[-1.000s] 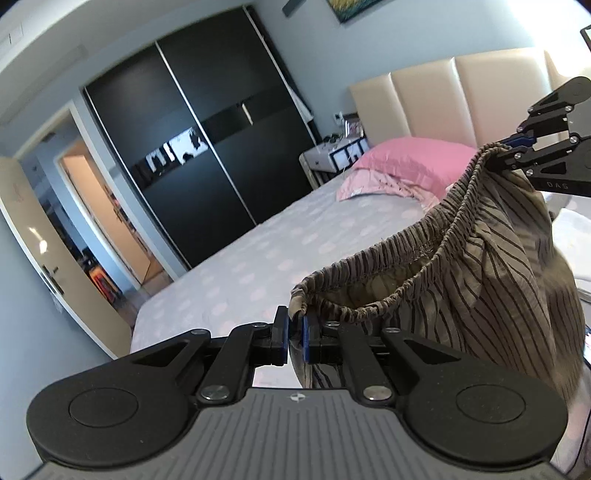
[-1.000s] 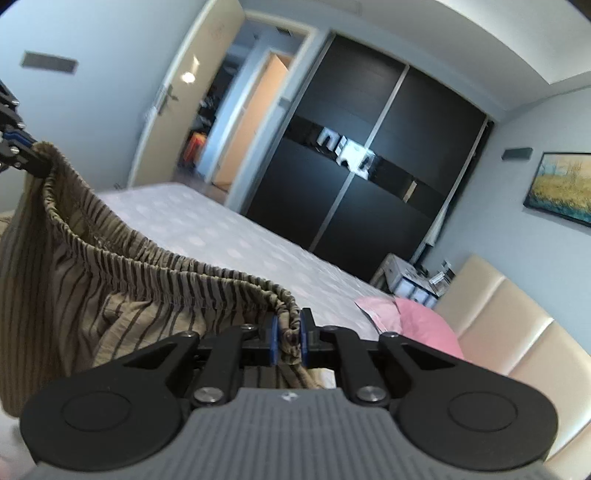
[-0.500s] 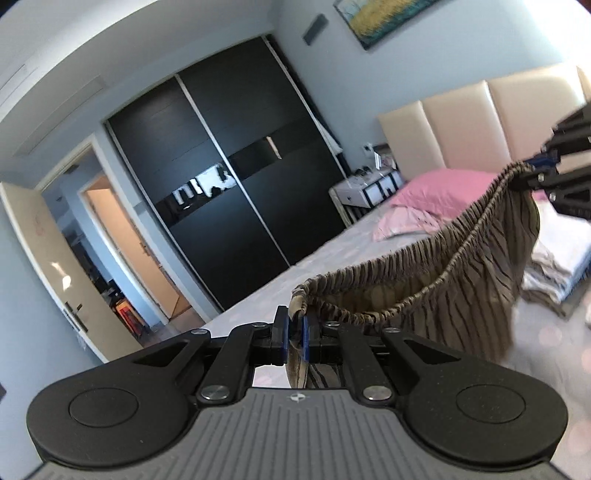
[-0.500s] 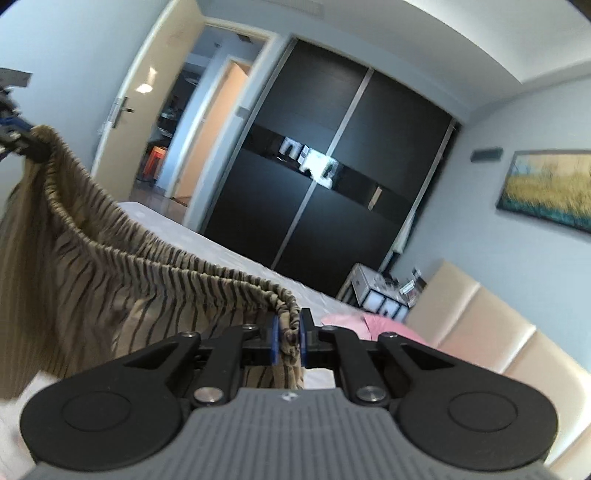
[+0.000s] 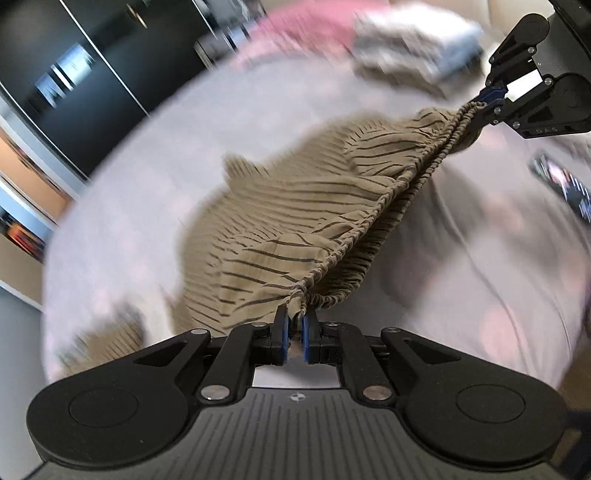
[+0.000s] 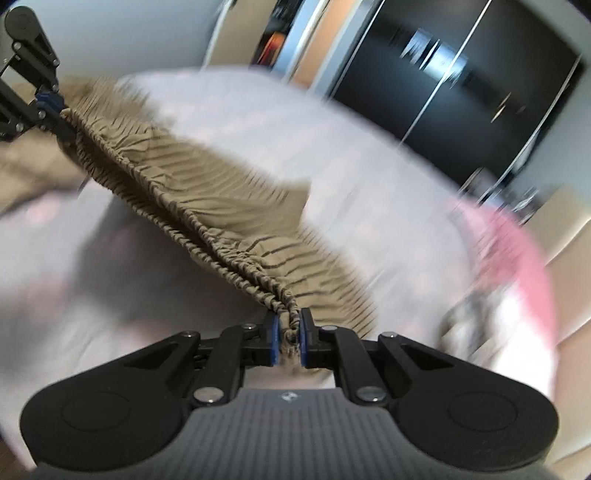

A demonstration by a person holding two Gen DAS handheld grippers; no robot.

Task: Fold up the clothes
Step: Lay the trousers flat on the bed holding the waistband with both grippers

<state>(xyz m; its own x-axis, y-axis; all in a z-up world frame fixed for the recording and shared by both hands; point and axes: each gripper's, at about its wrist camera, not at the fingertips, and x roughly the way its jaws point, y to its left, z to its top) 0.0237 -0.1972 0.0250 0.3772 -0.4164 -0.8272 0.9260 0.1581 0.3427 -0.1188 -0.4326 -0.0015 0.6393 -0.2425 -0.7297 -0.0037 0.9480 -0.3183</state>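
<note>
Tan shorts with dark stripes (image 5: 295,206) hang by their elastic waistband, stretched taut between my two grippers over the pale bed sheet (image 5: 140,177). My left gripper (image 5: 293,325) is shut on one end of the waistband. My right gripper (image 6: 287,334) is shut on the other end. In the left wrist view the right gripper (image 5: 489,96) shows at the top right, pinching the band. In the right wrist view the left gripper (image 6: 48,105) shows at the top left, and the shorts (image 6: 221,199) spread forward over the bed. Both views are blurred by motion.
A pink pillow (image 5: 306,26) and a heap of other clothes (image 5: 410,59) lie near the headboard. A dark striped item (image 5: 565,184) lies on the sheet at the right. Black wardrobe doors (image 6: 461,74) and an open doorway (image 6: 284,33) stand beyond the bed.
Both grippers have dropped and tipped downward with the shorts. The waistband, slack and open before, is now pulled straight, and the fabric has swung out over the sheet.
</note>
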